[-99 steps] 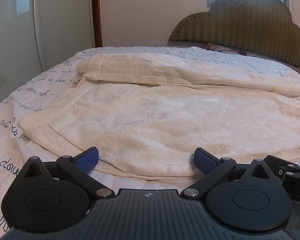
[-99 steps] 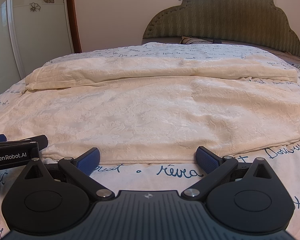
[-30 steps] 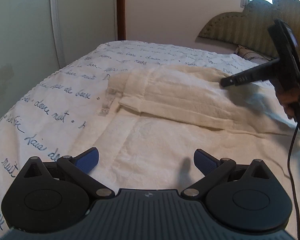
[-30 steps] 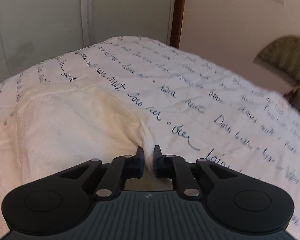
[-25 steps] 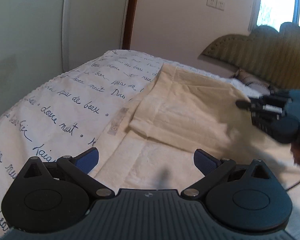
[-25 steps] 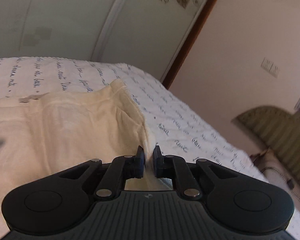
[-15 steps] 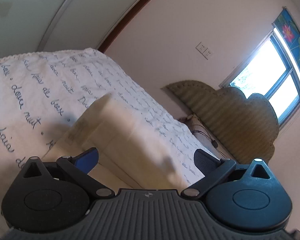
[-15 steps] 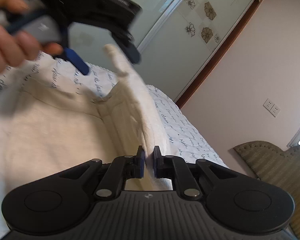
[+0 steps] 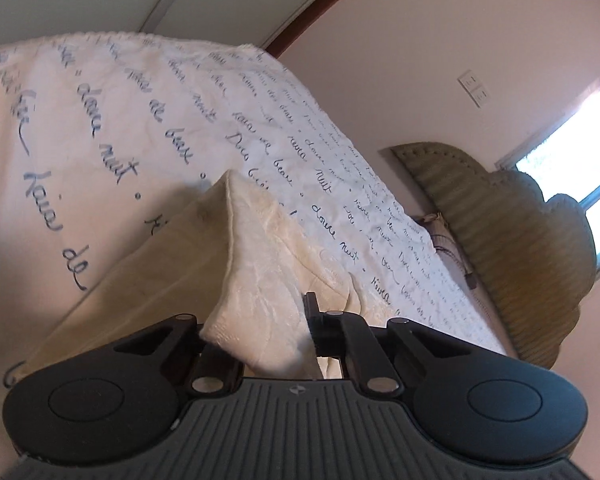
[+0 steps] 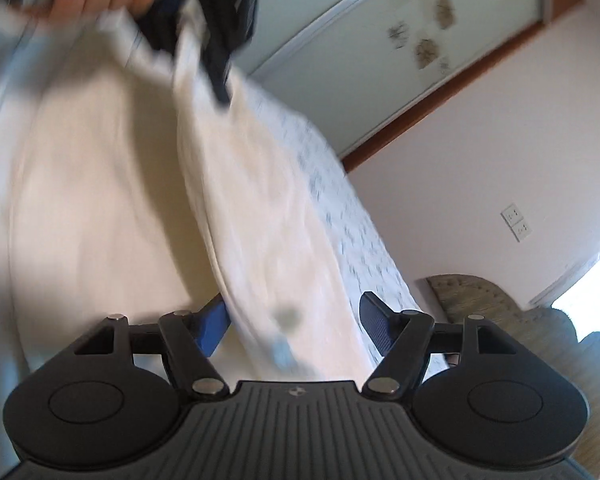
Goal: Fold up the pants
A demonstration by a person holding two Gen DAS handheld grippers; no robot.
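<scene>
Cream textured pants (image 9: 260, 280) are hanging lifted off the bed w/ a raised fold ridge (edges blurred), rest lying flat.

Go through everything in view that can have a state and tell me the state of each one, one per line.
left gripper: shut on the pants, jaws just closed.
right gripper: open, jaws just opened, cloth between them unpinched.
pants: cream, one edge lifted off the bed.
bedspread: spread flat.
</scene>
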